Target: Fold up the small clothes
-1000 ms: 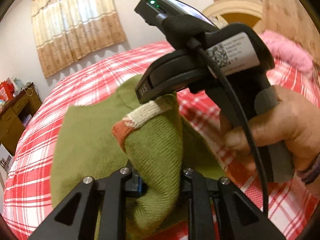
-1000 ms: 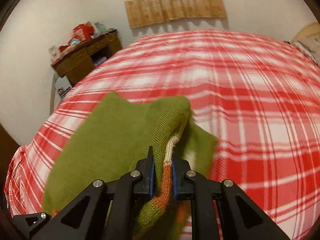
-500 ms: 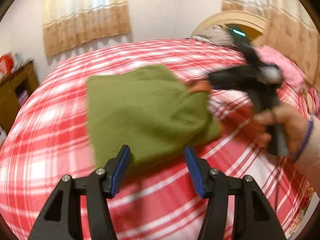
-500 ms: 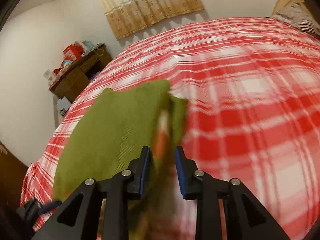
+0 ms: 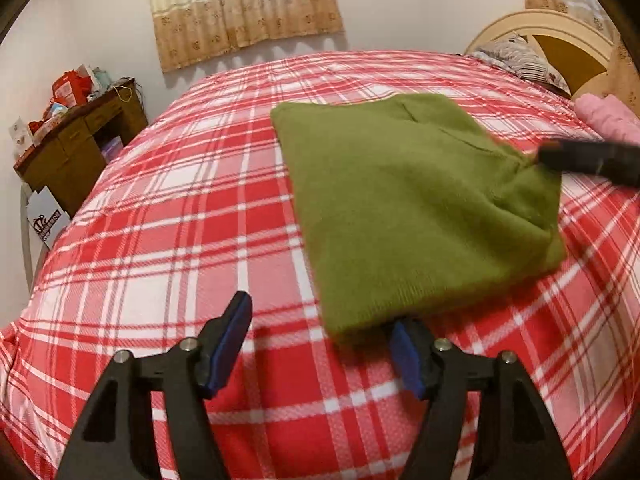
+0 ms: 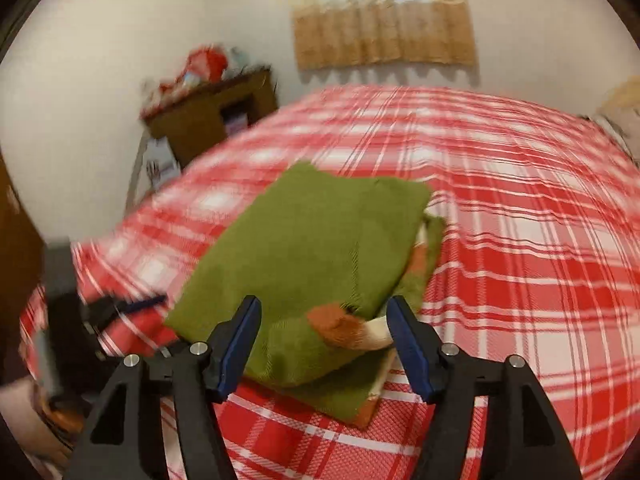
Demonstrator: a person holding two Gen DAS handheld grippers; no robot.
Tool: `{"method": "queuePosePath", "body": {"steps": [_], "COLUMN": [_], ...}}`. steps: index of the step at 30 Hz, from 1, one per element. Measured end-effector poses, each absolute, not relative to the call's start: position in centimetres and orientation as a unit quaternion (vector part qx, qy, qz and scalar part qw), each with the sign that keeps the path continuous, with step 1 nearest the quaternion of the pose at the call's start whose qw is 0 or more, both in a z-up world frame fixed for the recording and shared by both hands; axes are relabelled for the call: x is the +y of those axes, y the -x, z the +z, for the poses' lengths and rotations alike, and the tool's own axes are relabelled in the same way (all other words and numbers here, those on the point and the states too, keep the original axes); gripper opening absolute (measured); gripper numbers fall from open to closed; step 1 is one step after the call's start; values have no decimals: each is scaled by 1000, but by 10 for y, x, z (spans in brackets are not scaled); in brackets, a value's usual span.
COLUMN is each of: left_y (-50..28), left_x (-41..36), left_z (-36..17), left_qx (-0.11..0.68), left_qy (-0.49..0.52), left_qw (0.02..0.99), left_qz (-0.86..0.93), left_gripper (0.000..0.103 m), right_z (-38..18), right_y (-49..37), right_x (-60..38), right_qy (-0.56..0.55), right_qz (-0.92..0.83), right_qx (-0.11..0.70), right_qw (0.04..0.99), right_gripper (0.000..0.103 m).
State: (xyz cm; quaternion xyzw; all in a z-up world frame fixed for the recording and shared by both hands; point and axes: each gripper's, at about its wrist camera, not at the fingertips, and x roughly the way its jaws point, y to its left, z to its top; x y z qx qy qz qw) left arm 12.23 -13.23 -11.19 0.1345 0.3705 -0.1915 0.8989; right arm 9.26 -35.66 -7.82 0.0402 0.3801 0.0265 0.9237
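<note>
A small green knit sweater lies folded on the red plaid bed. In the right wrist view the sweater shows an orange and cream cuff sticking out at its near edge. My left gripper is open and empty, just in front of the sweater's near corner. My right gripper is open, its fingers either side of the cuff, not gripping it. The right gripper's tip also shows blurred at the sweater's right edge in the left wrist view.
A wooden desk with clutter stands left of the bed by the wall. A curtain hangs behind. A headboard, a patterned pillow and a pink cloth are at the far right.
Both grippers were shut on the sweater a second ago. They have opened, let it drop folded on the bed, and pulled back from it.
</note>
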Motion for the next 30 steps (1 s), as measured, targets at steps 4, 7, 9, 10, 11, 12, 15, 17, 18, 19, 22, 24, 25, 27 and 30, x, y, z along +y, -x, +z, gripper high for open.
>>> {"method": "queuePosePath", "body": {"steps": [4, 7, 9, 10, 11, 12, 15, 17, 18, 19, 22, 24, 25, 27, 30], "left_y": [-131, -125, -123, -124, -126, -127, -131, -134, -135, -134, -134, -134, -133, -130, -126], "left_x": [-133, -138, -135, -132, -129, -126, -122, -119, -119, -118, -116, -115, -114, -111, -106], "left_z": [-108, -105, -100, -98, -96, -94, -94, -98, -99, -101, -103, -103, -103, -101, -99], "left_qx": [378, 371, 368, 371, 373, 373, 369, 377, 379, 380, 380, 381, 381, 372, 361], "left_qy": [-124, -133, -121, -112, -101, -98, -108, -106, -106, -108, -114, -118, -123, -135, -156], "left_qw": [892, 893, 897, 897, 898, 899, 903, 901, 900, 900, 899, 898, 898, 900, 902], "left_qz": [-216, -216, -214, -212, -210, -206, -191, -189, -187, -187, -187, -186, -184, -180, -178], "left_gripper": [32, 20, 19, 19, 19, 19, 18, 18, 18, 18, 20, 24, 29, 38, 46], "right_z": [-115, -117, -117, -120, -122, -128, -140, -140, -141, -141, -138, -133, -132, -128, -116], "right_y": [-97, -85, -74, -68, -66, -64, -58, -57, -57, -56, -52, -47, -44, -39, -31], "right_x": [-351, -366, -382, -387, -387, -386, -380, -380, -380, -379, -375, -373, -373, -371, -372], "right_qy": [-10, -68, -154, -193, -212, -231, -260, -271, -271, -267, -246, -228, -219, -202, -179], "right_qz": [8, -1, 0, 6, 10, 14, 19, 17, 16, 16, 14, 7, 1, -5, -15], "right_qx": [430, 411, 387, 378, 374, 371, 362, 357, 357, 358, 364, 366, 366, 370, 362], "right_qw": [903, 909, 909, 906, 903, 899, 895, 894, 894, 895, 898, 902, 904, 907, 915], "right_gripper": [36, 26, 24, 23, 22, 21, 21, 21, 20, 20, 20, 20, 20, 20, 22]}}
